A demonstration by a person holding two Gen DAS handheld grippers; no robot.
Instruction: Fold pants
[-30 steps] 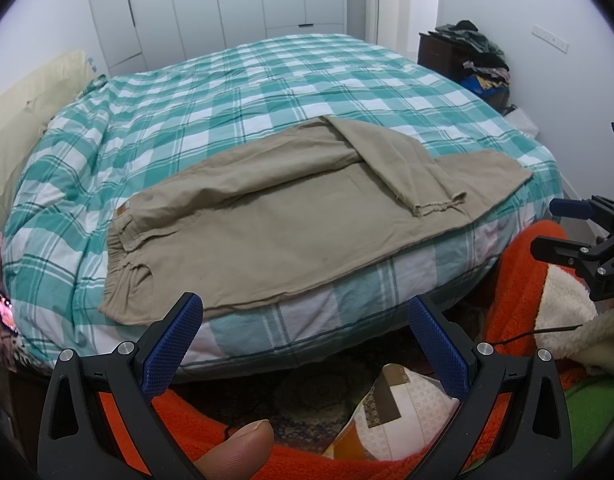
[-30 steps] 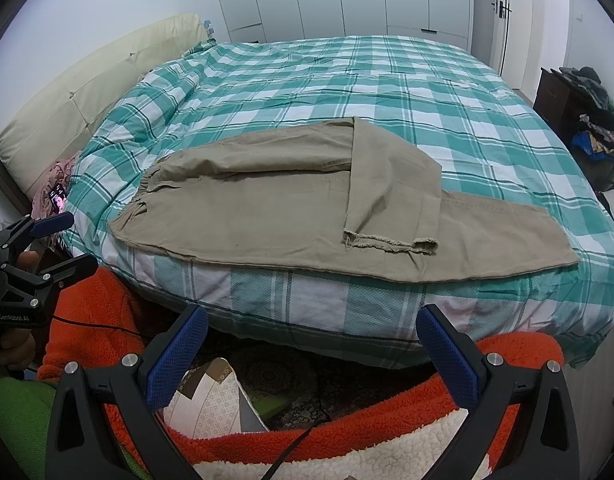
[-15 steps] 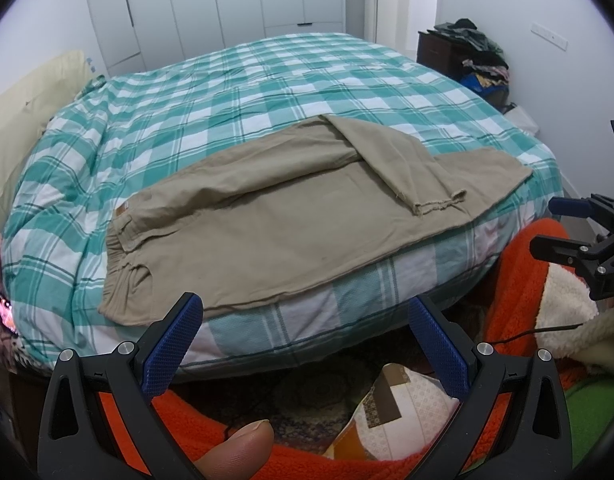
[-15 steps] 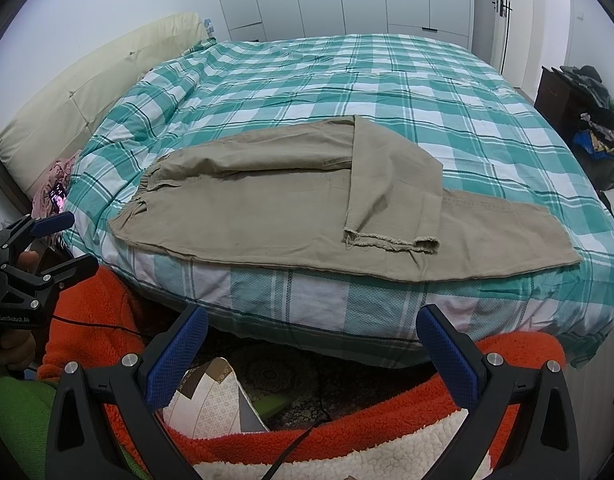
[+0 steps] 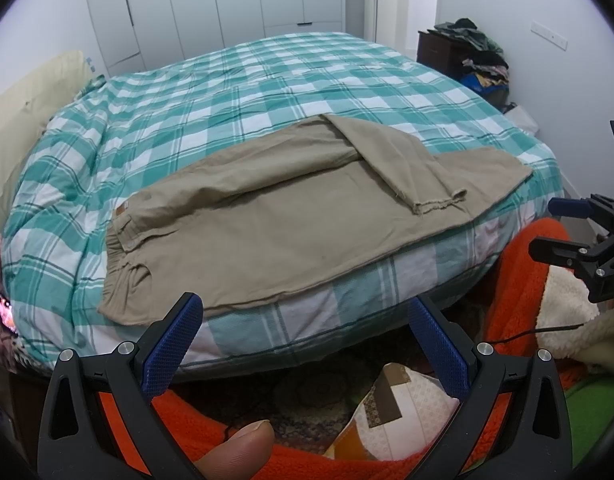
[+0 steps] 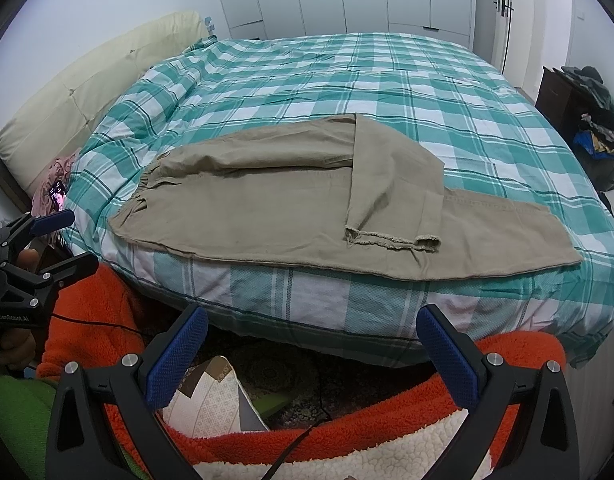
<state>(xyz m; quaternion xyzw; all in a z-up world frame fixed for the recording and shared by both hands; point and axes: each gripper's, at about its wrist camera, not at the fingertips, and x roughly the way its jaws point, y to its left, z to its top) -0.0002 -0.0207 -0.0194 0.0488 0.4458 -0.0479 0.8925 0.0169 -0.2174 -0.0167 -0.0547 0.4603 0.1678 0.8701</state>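
The pants [image 6: 291, 216] lie flat on the checked bed cover [image 6: 387, 92], ahead of both tongs and a little above them, near the edge of the bed. The left gripper [image 5: 303, 344] and the right gripper [image 6: 311, 352] both have their fingers wide apart and hold nothing; neither touches the cloth.

I judge that the folding is only at its beginning. One leg [image 6: 395, 184] is turned over and lies across the other leg, with its frayed hem toward the tongs. The lower leg [image 6: 507, 236] is stretched out to the right of the right gripper, and the waistband [image 5: 123, 256] lies open just ahead of the left gripper. The legs are not yet laid one on the other, and the lengthwise folds remain.

The far side of the pants under the turned leg is hidden. The floor under the bed is dark and hard to read.
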